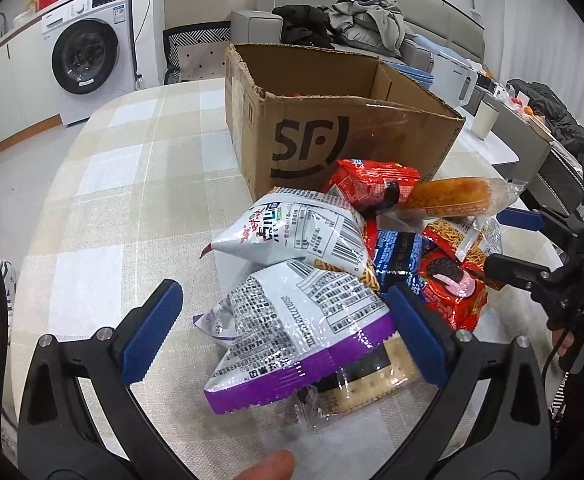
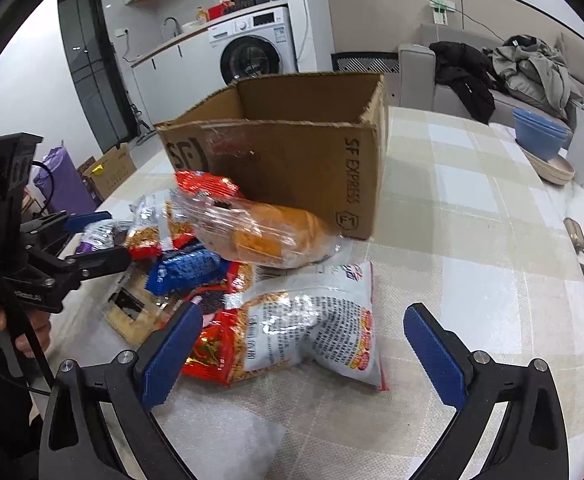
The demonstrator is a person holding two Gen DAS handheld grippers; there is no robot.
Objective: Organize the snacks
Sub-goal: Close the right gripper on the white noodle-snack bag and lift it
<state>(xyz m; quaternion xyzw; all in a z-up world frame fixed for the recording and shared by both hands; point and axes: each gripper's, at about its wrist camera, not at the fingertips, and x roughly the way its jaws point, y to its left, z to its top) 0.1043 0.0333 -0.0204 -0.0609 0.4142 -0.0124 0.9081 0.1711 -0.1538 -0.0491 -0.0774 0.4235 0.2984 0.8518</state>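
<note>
I see left tongs (image 1: 282, 328) wide open over purple-edged bag (image 1: 292, 340) | right tongs (image 2: 305, 354) wide open, empty, over noodle bag (image 2: 315, 324) | cardboard box (image 1: 331, 136) behind pile

Cardboard box (image 1: 331, 128): open-topped, brown, printed "SF"; it stands upright on the checked cloth, beyond your left claw (image 1: 284, 336) and behind the heap.
Purple-edged packet (image 1: 292, 336): silvery back with black print, lying tilted between your left claw's spread blue pads, on top of a clear-wrapped cracker pack (image 1: 371, 384).
White packet (image 1: 292, 228): puffed, barcode side up, just beyond the purple-edged one.
Bread roll (image 1: 447, 196): golden, in clear wrap, lying across the top of the heap close to the box.
Red packets (image 1: 367, 184): one beside the roll, one with a cookie picture (image 1: 451, 284) to the right of your left claw.
Blue packet (image 1: 395, 252): wedged in the middle of the heap.
Noodle-snack bag (image 2: 311, 320): white and orange, lying flat between your right claw's (image 2: 303, 344) open pads.
</note>
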